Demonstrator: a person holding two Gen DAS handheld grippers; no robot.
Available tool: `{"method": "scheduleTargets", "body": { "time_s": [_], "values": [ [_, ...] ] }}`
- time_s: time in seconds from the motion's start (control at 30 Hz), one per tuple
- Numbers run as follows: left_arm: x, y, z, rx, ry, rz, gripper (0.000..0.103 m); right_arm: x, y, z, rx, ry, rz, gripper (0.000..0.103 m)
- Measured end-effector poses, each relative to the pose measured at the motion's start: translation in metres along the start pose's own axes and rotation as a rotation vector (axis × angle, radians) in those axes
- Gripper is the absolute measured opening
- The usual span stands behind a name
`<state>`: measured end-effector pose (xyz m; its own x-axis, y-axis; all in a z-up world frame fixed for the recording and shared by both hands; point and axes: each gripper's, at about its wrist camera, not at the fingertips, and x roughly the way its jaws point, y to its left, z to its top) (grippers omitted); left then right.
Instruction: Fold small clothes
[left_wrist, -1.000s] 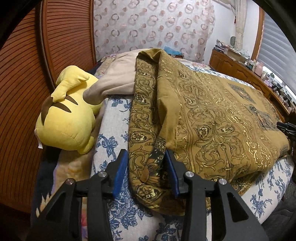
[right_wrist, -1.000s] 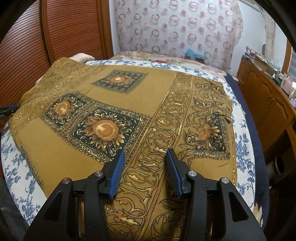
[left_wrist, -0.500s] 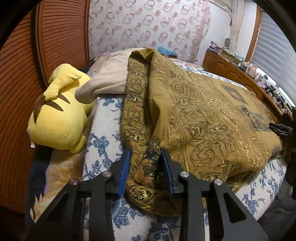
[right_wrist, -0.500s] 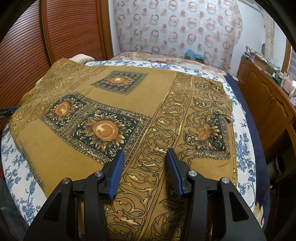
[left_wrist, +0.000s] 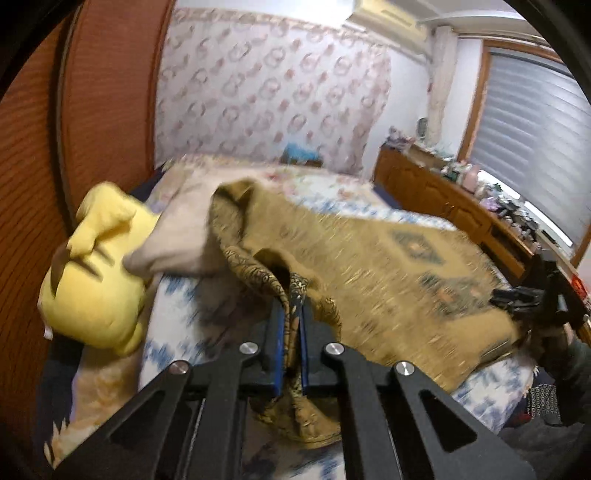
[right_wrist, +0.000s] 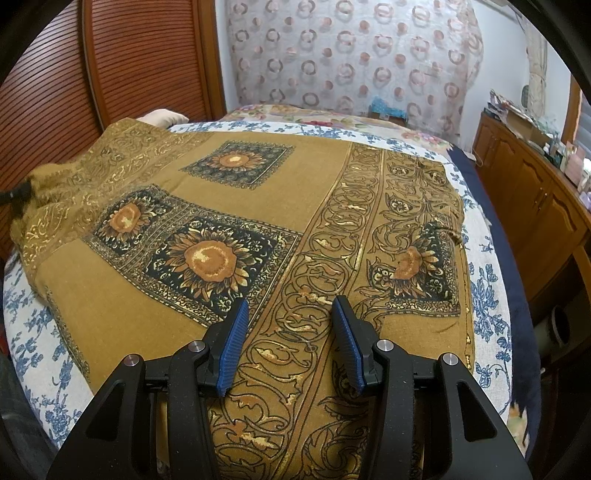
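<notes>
A mustard-brown cloth (right_wrist: 258, 177) with gold scrollwork and dark sunflower squares lies spread over the bed. My left gripper (left_wrist: 291, 321) is shut on the cloth's (left_wrist: 369, 258) bunched left edge and holds it raised off the bed; that view is blurred. My right gripper (right_wrist: 286, 317) is open, its blue pads just above the cloth's patterned border near the front edge. The right gripper also shows at the far right of the left wrist view (left_wrist: 528, 299). The left gripper's tip (right_wrist: 14, 194) shows at the left edge of the right wrist view.
A yellow plush toy (left_wrist: 96, 280) and a beige pillow (left_wrist: 177, 240) lie at the bed's left. A blue-flowered white sheet (right_wrist: 484, 295) covers the bed. A wooden sliding door (right_wrist: 129, 62) stands behind. A cluttered wooden dresser (right_wrist: 546, 192) runs along the right.
My left gripper has closed on the cloth's left edge and lifted it, and its view has tilted up. The right gripper has stayed open in place.
</notes>
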<state>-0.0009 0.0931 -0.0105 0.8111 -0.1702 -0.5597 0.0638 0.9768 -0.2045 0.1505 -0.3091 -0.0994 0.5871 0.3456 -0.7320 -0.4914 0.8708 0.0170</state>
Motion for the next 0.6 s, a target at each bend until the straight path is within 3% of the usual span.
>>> {"method": "scheduleTargets", "body": {
  "time_s": [0.23, 0.6],
  "values": [
    [-0.001, -0.049, 0.037, 0.085, -0.078, -0.099, 0.003, 0.000, 0.000, 0.001, 0.003, -0.002, 0.000, 0.047],
    [0.009, -0.114, 0.081, 0.184, -0.128, -0.227, 0.003, 0.000, 0.001, 0.002, 0.007, -0.004, 0.001, 0.047]
  ]
}}
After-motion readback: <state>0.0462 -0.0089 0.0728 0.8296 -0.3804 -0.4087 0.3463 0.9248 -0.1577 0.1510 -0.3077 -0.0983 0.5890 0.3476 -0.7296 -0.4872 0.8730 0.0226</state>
